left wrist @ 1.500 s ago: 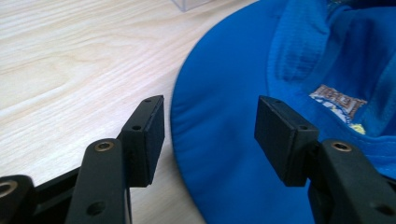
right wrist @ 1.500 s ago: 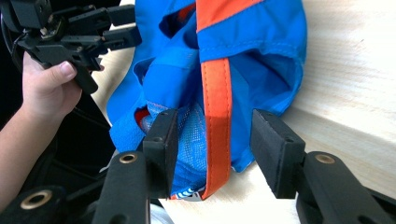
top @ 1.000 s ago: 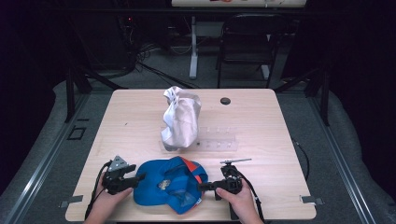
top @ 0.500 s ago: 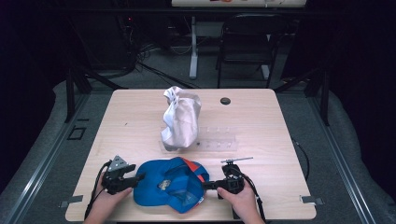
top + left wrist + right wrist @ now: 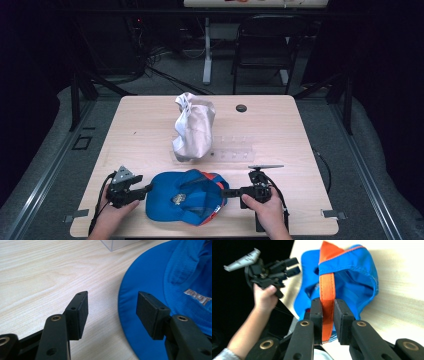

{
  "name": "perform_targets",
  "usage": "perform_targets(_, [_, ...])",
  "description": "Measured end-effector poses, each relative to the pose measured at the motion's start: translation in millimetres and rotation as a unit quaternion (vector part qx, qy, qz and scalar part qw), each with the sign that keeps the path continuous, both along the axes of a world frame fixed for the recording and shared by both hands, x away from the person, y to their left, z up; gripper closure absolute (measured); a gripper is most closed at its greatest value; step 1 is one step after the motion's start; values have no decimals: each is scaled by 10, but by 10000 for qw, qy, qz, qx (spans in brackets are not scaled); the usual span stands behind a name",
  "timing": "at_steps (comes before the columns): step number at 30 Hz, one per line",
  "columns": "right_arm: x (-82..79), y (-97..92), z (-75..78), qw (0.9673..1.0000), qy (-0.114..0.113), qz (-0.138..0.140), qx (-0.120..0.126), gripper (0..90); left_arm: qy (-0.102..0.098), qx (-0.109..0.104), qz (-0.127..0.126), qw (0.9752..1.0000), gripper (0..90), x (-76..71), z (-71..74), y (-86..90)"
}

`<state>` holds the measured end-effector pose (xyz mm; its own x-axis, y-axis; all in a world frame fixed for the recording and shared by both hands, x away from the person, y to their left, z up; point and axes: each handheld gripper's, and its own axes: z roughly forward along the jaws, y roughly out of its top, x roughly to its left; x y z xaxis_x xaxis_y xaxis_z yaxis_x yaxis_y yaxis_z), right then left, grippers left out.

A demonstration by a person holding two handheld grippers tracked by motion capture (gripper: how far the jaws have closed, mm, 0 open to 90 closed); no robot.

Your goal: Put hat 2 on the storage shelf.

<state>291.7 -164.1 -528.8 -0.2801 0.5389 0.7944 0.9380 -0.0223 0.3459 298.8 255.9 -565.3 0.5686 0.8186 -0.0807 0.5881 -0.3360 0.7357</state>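
Table: a light wooden table (image 5: 150,135) with rounded corners, seen from above in the high view; everything below lies on it.
Paper bag: a crumpled white paper bag (image 5: 194,131) stands upright near the table's middle, well apart from both grippers.
Blue cap: a bright blue cap (image 5: 182,200) with orange trim lies at the near edge of the table, between the two grippers; its opening faces up in the high view, and a small printed label shows inside. In the right gripper view one edge of it is drawn up off the wood.
Clear box: a clear plastic box (image 5: 231,153) lies flat just right of the paper bag's foot, beyond the cap.
Left gripper: the left gripper (image 5: 148,188) sits at the cap's left side, held in the person's left hand; in the left gripper view its jaws stand wide apart, one over bare wood and one over the cap's blue brim, and the pads press on nothing.
Right gripper: the right gripper (image 5: 223,191) is at the cap's right side; its jaws have just been closing and now clamp the cap's orange band (image 5: 327,297) between the pads.
Black disc: a small black round disc (image 5: 241,108) lies on the far right part of the table.
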Motion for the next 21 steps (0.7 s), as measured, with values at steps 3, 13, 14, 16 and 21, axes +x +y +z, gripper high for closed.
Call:
perform_targets(3, [14, -86, 122, 10000, -12, 0, -65, 788, -7, 3, 8, 10000, 436, 3, -1, 4])
perform_targets(13, [74, -310, 618, 9996, 64, -51, -256, 788, -49, -8, 26, 10000, 436, 1, 9, 17])
perform_targets(14, [81, -307, 651, 9996, 80, -61, -263, 788, -46, -8, 22, 10000, 436, 1, 10, 18])
perform_targets(16, [86, -300, 684, 9996, 99, -65, -264, 788, -48, -5, 20, 10000, 436, 1, 10, 18])
perform_targets(21, [123, -241, 851, 9998, 200, 39, -77, 788, -31, 2, 14, 10000, 436, 6, 12, 28])
